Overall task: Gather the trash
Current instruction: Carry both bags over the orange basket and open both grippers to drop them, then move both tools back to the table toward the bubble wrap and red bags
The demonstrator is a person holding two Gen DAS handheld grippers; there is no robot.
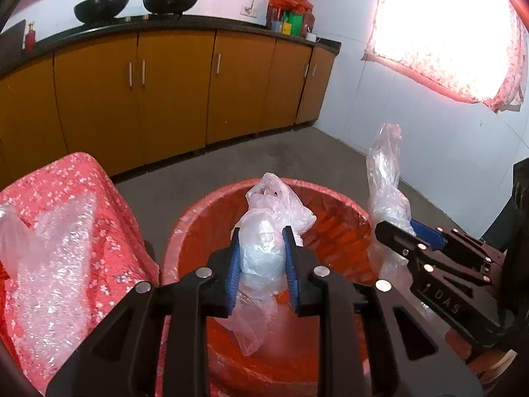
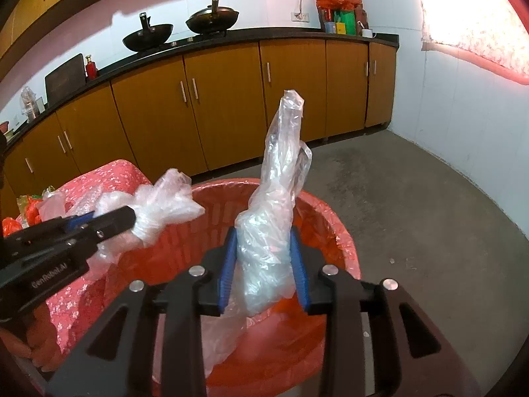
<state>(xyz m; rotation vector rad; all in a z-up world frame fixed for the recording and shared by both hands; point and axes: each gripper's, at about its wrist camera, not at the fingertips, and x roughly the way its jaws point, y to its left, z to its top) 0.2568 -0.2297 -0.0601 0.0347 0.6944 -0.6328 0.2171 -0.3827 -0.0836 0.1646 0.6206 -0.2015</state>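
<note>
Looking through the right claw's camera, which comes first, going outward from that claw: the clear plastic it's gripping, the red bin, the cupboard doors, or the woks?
1. Clear plastic bag, clamped inside the right claw.
2. Red bin, just below and ahead.
3. Cupboard doors, across the floor.
4. Woks on the counter above those doors, against the back wall.

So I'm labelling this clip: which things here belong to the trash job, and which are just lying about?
Job:
left gripper with its plastic bag
right gripper with its plastic bag
red bin
bubble wrap

Lying about:
woks
counter clutter
</note>
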